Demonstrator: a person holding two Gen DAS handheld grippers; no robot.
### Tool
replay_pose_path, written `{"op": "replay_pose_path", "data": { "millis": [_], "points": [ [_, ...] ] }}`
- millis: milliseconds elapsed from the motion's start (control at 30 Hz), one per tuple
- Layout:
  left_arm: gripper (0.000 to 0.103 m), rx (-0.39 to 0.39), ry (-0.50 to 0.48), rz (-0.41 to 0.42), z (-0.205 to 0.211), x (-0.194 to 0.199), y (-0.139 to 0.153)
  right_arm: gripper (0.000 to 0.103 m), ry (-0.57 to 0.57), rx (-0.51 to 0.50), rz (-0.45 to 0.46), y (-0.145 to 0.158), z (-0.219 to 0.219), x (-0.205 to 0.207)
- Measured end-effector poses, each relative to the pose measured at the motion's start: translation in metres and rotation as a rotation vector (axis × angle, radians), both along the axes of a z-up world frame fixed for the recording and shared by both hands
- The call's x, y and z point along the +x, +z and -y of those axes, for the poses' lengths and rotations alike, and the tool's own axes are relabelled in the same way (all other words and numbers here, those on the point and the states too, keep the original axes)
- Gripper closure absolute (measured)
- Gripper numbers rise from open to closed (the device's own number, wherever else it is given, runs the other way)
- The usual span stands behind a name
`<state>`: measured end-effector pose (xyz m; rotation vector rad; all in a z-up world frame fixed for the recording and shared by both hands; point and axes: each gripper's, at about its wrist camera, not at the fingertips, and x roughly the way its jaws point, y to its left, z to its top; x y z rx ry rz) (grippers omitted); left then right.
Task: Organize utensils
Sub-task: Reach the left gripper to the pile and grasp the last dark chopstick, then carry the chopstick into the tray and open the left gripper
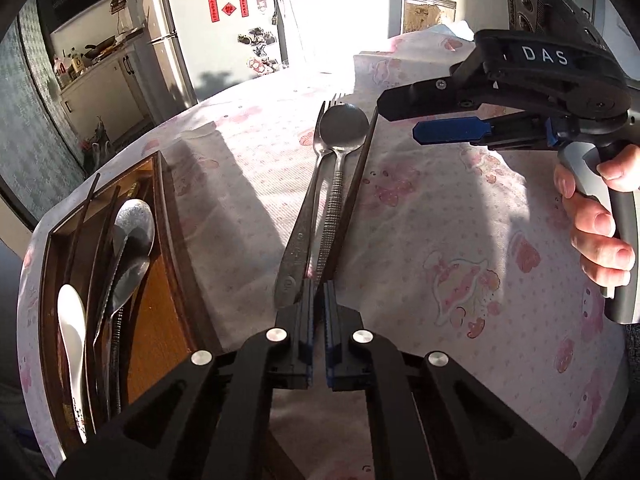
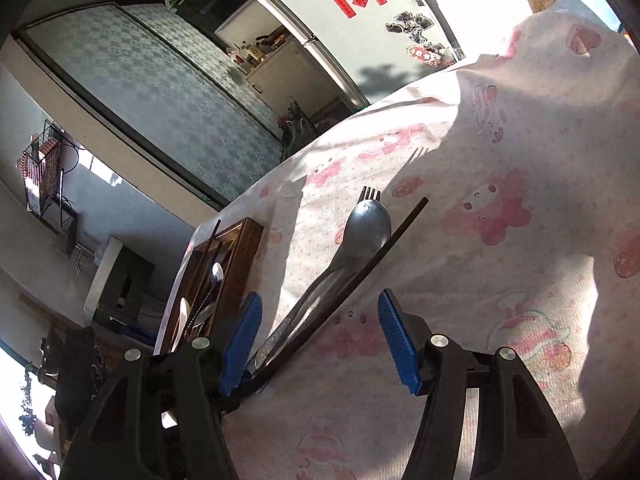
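Left tool [image 1: 319, 286] seemingly clamps spoon [image 1: 340, 148] on pink-printed tablecloth [image 1: 440, 240]; right tool [image 2: 320, 320] gapes.

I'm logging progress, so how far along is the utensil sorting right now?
Done: the wooden tray already holds chopsticks, metal spoons and a white spoon. In hand: the left gripper is shut on the near handle end of the metal spoon. Left: the fork and dark chopstick beside it; the right gripper is open, empty.

Glossy metal spoon [image 1: 343, 128], matt dark chopstick [image 1: 358, 176], wooden tray [image 1: 160, 280], soft printed cloth [image 1: 440, 240]
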<state>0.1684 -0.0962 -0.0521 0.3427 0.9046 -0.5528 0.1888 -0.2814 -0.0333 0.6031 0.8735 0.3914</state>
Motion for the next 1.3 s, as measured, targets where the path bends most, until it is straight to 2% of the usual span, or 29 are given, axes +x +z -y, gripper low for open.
{"op": "replay_pose_path", "data": {
  "millis": [200,300,333,400,633,667,733,767,867,967,1067,1100,1133,1167,1233,1300],
  "points": [
    [0.102,0.004,-0.014,0.018,0.004,-0.008,0.002,0.042,0.0,-0.019,-0.034,-0.008,-0.013,0.008],
    [0.1,0.034,-0.016,0.03,0.003,-0.008,0.002,0.042,0.005,-0.015,-0.031,-0.007,-0.012,0.008],
    [0.086,0.044,-0.02,0.037,0.002,-0.009,0.001,0.042,0.006,-0.015,-0.028,-0.007,-0.012,0.007],
    [0.068,0.044,-0.024,0.035,0.0,-0.01,0.001,0.042,0.005,-0.02,-0.023,-0.006,-0.011,0.006],
    [0.069,0.045,-0.02,0.005,-0.002,-0.012,-0.006,0.042,0.0,-0.005,-0.032,-0.009,-0.01,0.005],
    [0.072,0.038,-0.021,-0.007,-0.002,-0.012,-0.006,0.042,0.002,-0.006,-0.032,-0.009,-0.01,0.005],
    [0.09,0.021,-0.042,-0.023,-0.001,-0.014,-0.006,0.042,0.001,-0.01,-0.031,-0.009,-0.01,0.004],
    [0.095,0.021,-0.05,-0.021,0.001,-0.016,-0.007,0.042,0.0,-0.009,-0.032,-0.008,-0.01,0.004],
    [0.096,0.035,-0.071,0.01,0.008,-0.024,-0.007,0.042,-0.002,-0.012,-0.037,-0.008,-0.011,0.004],
    [0.096,-0.016,-0.052,0.042,0.008,-0.03,0.006,0.042,-0.001,-0.011,-0.056,-0.011,-0.012,0.004],
    [0.096,-0.056,-0.054,0.067,0.01,-0.036,0.025,0.043,0.027,0.042,-0.093,-0.02,-0.013,0.007],
    [0.096,-0.057,-0.056,0.081,0.01,-0.038,0.03,0.048,0.018,0.05,-0.101,-0.021,-0.012,0.007],
    [0.096,-0.057,-0.063,0.089,0.011,-0.041,0.034,0.063,0.006,0.044,-0.103,-0.022,-0.012,0.007],
    [0.096,-0.061,-0.063,0.097,0.011,-0.044,0.038,0.074,0.002,0.043,-0.099,-0.021,-0.011,0.007],
    [0.096,-0.071,-0.068,0.091,0.01,-0.048,0.041,0.082,-0.008,0.056,-0.098,-0.02,-0.01,0.007],
    [0.096,-0.07,-0.065,0.099,0.008,-0.053,0.043,0.084,-0.012,0.07,-0.095,-0.017,-0.01,0.003]
  ]
}}
